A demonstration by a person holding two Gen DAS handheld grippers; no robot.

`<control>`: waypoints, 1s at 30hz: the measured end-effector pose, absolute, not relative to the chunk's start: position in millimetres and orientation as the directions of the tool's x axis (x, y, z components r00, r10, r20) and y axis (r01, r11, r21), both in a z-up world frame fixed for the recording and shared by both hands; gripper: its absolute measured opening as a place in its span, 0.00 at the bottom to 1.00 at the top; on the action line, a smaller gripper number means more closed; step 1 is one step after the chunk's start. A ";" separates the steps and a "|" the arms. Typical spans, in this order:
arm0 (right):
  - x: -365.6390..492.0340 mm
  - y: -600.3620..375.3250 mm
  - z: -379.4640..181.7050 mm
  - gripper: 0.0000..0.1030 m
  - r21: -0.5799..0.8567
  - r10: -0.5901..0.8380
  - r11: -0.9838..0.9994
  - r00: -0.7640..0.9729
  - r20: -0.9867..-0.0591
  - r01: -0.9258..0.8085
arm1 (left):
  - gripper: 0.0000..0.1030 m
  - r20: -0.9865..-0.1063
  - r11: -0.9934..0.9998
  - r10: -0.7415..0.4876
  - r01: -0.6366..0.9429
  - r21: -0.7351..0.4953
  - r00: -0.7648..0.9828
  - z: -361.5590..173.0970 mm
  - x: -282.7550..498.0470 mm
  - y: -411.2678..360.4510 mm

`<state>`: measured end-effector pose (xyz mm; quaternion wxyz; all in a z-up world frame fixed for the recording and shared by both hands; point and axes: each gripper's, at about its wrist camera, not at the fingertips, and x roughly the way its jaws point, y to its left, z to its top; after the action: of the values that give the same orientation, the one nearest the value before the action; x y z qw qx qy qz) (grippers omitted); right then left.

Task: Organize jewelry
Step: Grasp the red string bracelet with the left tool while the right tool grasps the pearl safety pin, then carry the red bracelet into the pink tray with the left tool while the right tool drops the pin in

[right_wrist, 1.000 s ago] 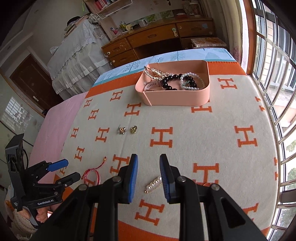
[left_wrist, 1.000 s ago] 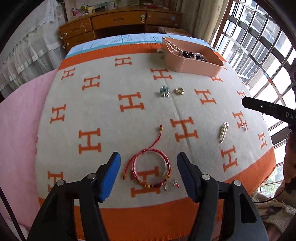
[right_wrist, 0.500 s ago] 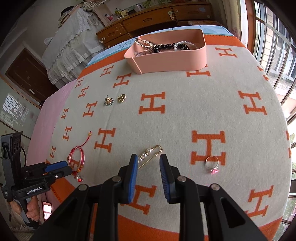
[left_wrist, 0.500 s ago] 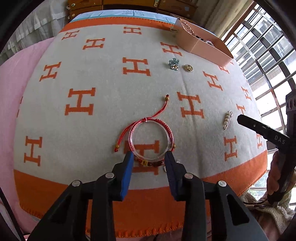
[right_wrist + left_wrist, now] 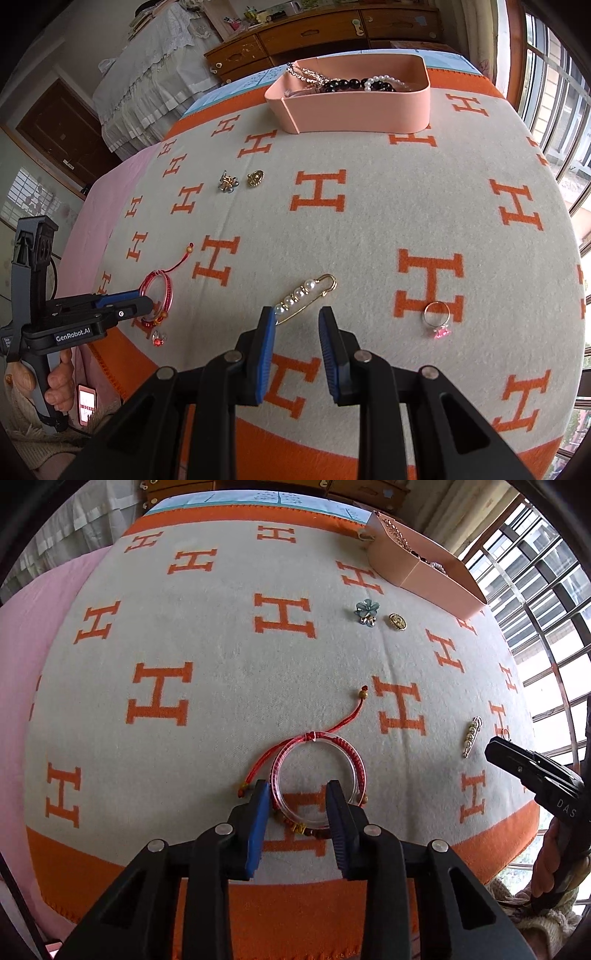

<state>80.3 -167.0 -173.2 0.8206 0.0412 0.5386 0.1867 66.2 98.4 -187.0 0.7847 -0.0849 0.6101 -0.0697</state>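
A red cord bracelet [image 5: 354,760] on a clear ring lies on the orange-and-cream blanket [image 5: 221,646]. My left gripper [image 5: 297,788] points down over its near edge: one finger stands outside the ring, the other inside. Its jaws are closing, with the rim between the pads but untouched. In the right wrist view the left gripper [image 5: 142,299] sits at the bracelet [image 5: 168,288]. My right gripper [image 5: 297,314] is open and low over the blanket, and the near end of a pearl pin [image 5: 303,291] lies at its left fingertip. A pink-stone ring [image 5: 437,317] lies to its right.
A pink tray [image 5: 354,110] with beads and chains stands at the far edge. A flower brooch [image 5: 227,182] and a gold brooch [image 5: 255,178] lie mid-blanket. A small red charm [image 5: 159,336] rests near the bracelet. A window grille runs along the right side, and a dresser stands behind.
Both grippers have sunk toward the blanket. The left jaws narrowed and now straddle the bracelet's near rim. The right gripper came down to the pearl pin's near end.
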 end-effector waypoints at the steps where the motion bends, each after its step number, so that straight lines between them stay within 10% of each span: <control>1: 81.6 -165.0 -174.8 0.24 0.267 0.348 0.928 0.346 -0.871 -0.261 | 0.29 -0.948 0.978 -0.204 0.009 -0.208 0.246 -186.9 67.9 97.0; 22: 89.2 -102.2 -183.8 0.24 -0.101 0.052 0.934 0.409 -0.911 -0.342 | 0.28 -0.959 0.992 -0.109 0.092 -0.088 0.260 -184.1 67.6 82.3; 30: 88.8 -115.3 -182.1 0.07 -0.032 0.107 0.946 0.404 -0.908 -0.322 | 0.05 -0.958 0.992 -0.113 0.076 -0.096 0.262 -185.9 67.1 84.2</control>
<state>88.8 -115.3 -182.1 0.8318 -0.1012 0.5304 0.1289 67.1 84.2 -185.9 0.7943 -0.0155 0.6044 -0.0594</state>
